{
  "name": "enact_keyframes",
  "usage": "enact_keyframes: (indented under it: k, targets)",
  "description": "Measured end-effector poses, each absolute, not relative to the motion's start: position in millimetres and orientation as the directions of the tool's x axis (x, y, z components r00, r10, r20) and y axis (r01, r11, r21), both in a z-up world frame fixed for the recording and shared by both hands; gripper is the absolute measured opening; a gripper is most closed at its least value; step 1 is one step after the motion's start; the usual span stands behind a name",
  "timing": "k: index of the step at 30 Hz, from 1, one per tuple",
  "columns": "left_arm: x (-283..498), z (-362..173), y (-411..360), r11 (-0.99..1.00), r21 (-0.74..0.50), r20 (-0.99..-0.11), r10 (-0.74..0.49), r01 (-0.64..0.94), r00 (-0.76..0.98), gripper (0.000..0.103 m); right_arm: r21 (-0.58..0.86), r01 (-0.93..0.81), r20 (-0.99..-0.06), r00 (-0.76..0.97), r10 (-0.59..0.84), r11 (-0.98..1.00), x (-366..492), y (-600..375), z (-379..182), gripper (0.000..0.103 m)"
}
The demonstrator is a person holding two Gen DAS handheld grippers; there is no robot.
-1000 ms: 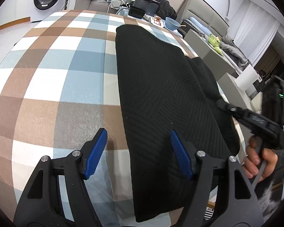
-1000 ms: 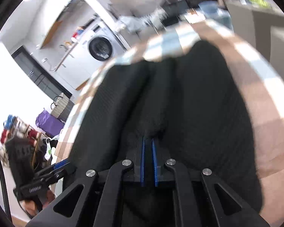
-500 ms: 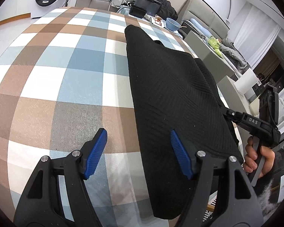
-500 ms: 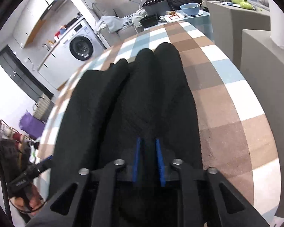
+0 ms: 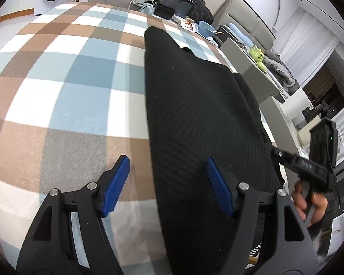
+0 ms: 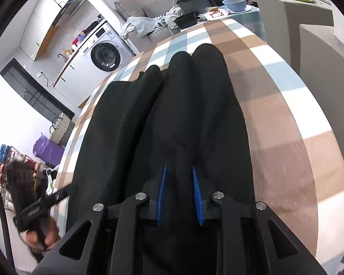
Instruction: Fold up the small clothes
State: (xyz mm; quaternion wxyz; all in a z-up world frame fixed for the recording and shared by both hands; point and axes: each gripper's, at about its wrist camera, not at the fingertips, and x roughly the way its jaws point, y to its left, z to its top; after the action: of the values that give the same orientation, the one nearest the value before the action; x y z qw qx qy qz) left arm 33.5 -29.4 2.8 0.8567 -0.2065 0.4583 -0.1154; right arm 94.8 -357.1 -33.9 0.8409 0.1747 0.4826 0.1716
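**One black garment on a checked table**

One black garment (image 5: 201,119) lies lengthwise on the brown, blue and white table (image 5: 64,87). Left gripper (image 5: 167,183) fingers are spread wide; right gripper (image 6: 178,190) fingers are parted, seemingly around a fabric ridge. Far off are a washing machine (image 6: 105,56) and a blue bowl (image 6: 235,2).

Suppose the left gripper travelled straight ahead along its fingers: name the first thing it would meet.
Probably the black garment: the left gripper, jaws open, straddles the garment's left edge above the checked tablecloth. Depth is unclear, so cloth or garment could come first.
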Motion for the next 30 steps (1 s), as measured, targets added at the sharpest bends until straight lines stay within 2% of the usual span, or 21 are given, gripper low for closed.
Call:
enact_keyframes:
  k: [2, 4, 5, 6, 11, 13, 15, 20, 22, 28, 30]
  targets:
    - [39, 2, -34, 0.888, -0.460, -0.735, -0.391, 0.017, 0.555, 0.067, 0.444, -0.132, -0.748, 0.489, 0.448, 0.886, 85, -360, -28, 0.027]
    - [45, 1, -37, 0.891, -0.453, -0.736, -0.386, 0.018, 0.556, 0.064, 0.409, -0.137, -0.729, 0.545, 0.413, 0.902, 73, -366, -18, 0.039]
    - [48, 1, -39, 0.891, -0.454, -0.737, -0.385, 0.016, 0.556, 0.059, 0.398, -0.127, -0.726, 0.562, 0.396, 0.908, 70, -370, -15, 0.050]
    - [51, 0, -40, 0.888, -0.459, -0.737, -0.389, 0.012, 0.554, 0.052, 0.397, -0.107, -0.716, 0.585, 0.380, 0.912, 67, -375, -13, 0.052]
    - [56, -1, -49, 0.913, -0.408, -0.748, -0.332, -0.004, 0.575, 0.031, 0.350, -0.083, -0.758, 0.560, 0.334, 0.933, 69, -377, -23, 0.051]
    - [56, 0, -50, 0.919, -0.394, -0.750, -0.316, -0.009, 0.581, 0.027, 0.317, -0.110, -0.767, 0.554, 0.323, 0.942, 69, -367, -27, 0.049]
    - [56, 0, -47, 0.918, -0.396, -0.749, -0.315, -0.012, 0.583, 0.023, 0.258, -0.145, -0.788, 0.540, 0.295, 0.955, 72, -352, -31, 0.034]
    - [57, 1, -32, 0.922, -0.384, -0.751, -0.278, -0.053, 0.599, 0.023, 0.208, -0.186, -0.806, 0.523, 0.277, 0.960, 85, -329, -33, 0.025]
    - [59, 2, -20, 0.921, -0.384, -0.752, -0.266, -0.073, 0.603, 0.023, 0.223, -0.193, -0.809, 0.511, 0.293, 0.955, 93, -320, -34, 0.025]
    - [71, 10, 20, 0.949, -0.283, -0.774, -0.140, -0.139, 0.618, 0.023, 0.276, -0.249, -0.798, 0.479, 0.366, 0.928, 119, -279, -37, 0.025]
    - [73, 7, 31, 0.946, -0.290, -0.778, -0.143, -0.148, 0.611, 0.025, 0.288, -0.252, -0.795, 0.476, 0.377, 0.924, 126, -268, -38, 0.030]
